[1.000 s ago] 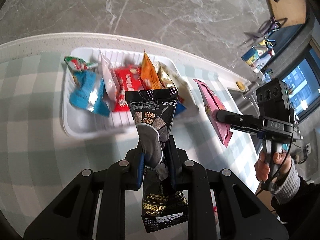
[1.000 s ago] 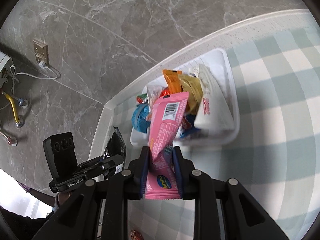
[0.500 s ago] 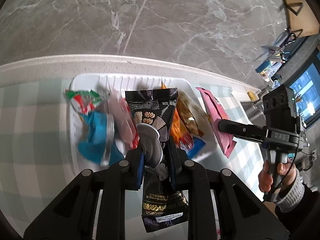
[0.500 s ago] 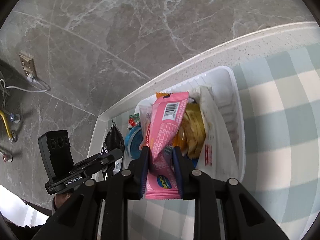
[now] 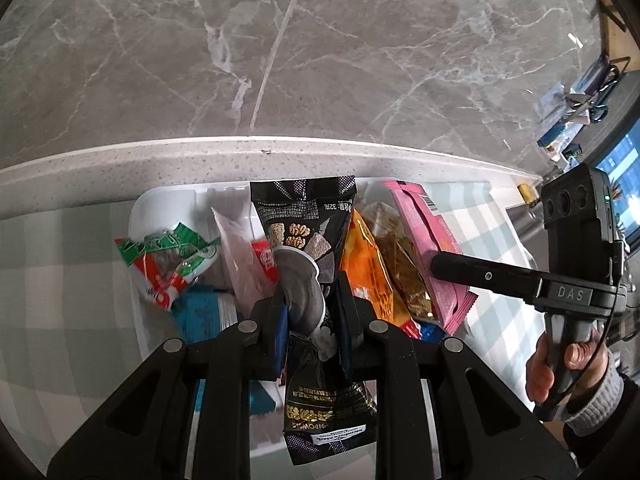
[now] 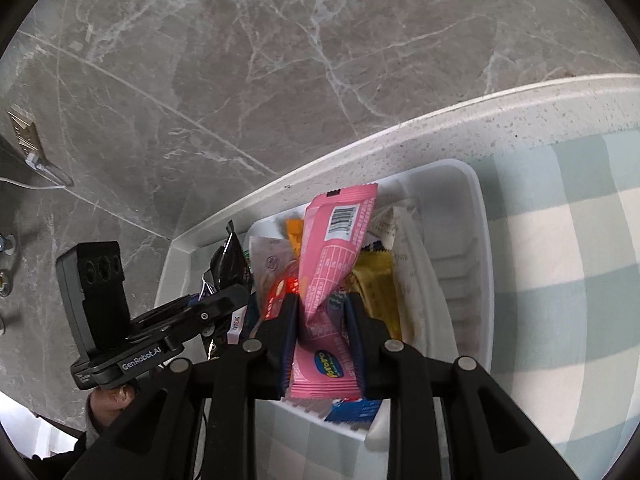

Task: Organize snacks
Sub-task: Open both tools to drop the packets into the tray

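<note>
several snack packets (image 5: pixel 362 264) fill white tray (image 6: pixel 480 216).

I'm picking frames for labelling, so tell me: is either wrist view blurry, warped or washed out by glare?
Left wrist view: sharp on the black snack packet in the left tongs; strong fisheye bend in the counter edge; the bright screen at the right edge is overexposed. Right wrist view: barcode on the pink snack packet is legible, the white tray is pale but not blown out, corners vignetted black.
</note>
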### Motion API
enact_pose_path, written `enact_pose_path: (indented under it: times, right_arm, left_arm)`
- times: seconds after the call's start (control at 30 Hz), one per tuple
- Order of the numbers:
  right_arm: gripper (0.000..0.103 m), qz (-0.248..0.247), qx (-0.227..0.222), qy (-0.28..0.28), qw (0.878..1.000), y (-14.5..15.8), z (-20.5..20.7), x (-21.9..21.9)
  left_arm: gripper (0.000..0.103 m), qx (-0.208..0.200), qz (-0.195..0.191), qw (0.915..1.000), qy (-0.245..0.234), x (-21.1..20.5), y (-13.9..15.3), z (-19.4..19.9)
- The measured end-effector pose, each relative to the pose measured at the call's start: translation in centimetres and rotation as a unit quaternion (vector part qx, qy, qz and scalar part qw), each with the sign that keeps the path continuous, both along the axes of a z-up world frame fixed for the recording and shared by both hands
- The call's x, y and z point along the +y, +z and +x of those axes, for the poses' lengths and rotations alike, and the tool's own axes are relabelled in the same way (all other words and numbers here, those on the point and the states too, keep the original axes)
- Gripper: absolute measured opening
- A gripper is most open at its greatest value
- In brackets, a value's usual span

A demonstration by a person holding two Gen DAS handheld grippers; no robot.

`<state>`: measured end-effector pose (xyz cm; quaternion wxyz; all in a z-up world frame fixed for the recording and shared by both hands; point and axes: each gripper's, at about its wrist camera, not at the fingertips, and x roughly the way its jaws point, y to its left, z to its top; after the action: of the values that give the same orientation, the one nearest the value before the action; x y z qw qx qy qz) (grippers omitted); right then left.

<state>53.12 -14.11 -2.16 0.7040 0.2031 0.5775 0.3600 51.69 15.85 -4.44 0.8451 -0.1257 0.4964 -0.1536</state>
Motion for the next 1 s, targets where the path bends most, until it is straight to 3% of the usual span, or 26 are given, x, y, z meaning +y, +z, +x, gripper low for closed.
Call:
enact_pose_path:
  times: [0.17, 0.37, 0.53, 0.63, 0.67, 0.7, 0.73, 1.0]
  right_arm:
    - [0.029, -0.036, -0.026, 0.011, 0.999, 0.0, 0.0, 1.0]
    - [0.047, -0.068, -0.058, 0.024, 0.996, 0.3, -0.5, 1.8]
    - [0.050, -0.074, -0.079, 0.024, 0.994, 1.2, -1.0, 1.7]
    - [0.051, -0.071, -0.089, 0.020, 0.993, 2.1, -1.3, 1.4]
    - [0.052, -0.069, -0.092, 0.018, 0.993, 2.4, -1.5, 1.2]
    - [0.053, -0.069, -0.095, 0.018, 0.993, 2.7, -1.6, 1.1]
    - [0.053, -0.070, -0.099, 0.017, 0.993, 3.0, -1.8, 0.8]
    - [0.055, -0.054, -0.112, 0.015, 0.992, 5.6, -4.7, -1.2]
  left_arm:
    - [0.018, 0.000, 0.014, 0.9999, 0.007, -0.1, -0.8, 0.6]
    - [0.021, -0.007, 0.046, 0.9989, 0.005, -1.3, -1.2, 1.2]
    - [0.023, -0.021, 0.062, 0.9979, 0.002, -2.0, -0.6, 0.9]
    - [0.030, -0.039, 0.076, 0.9964, 0.002, -2.2, 0.3, 0.1]
    - [0.038, -0.048, 0.080, 0.9957, 0.002, -2.4, 0.8, -0.1]
    - [0.052, -0.053, 0.081, 0.9953, 0.002, -2.3, 1.1, -0.6]
    - [0.054, -0.062, 0.083, 0.9946, 0.003, -2.4, 1.7, -1.0]
    - [0.054, -0.117, 0.118, 0.9862, -0.005, -3.9, 5.8, -4.3]
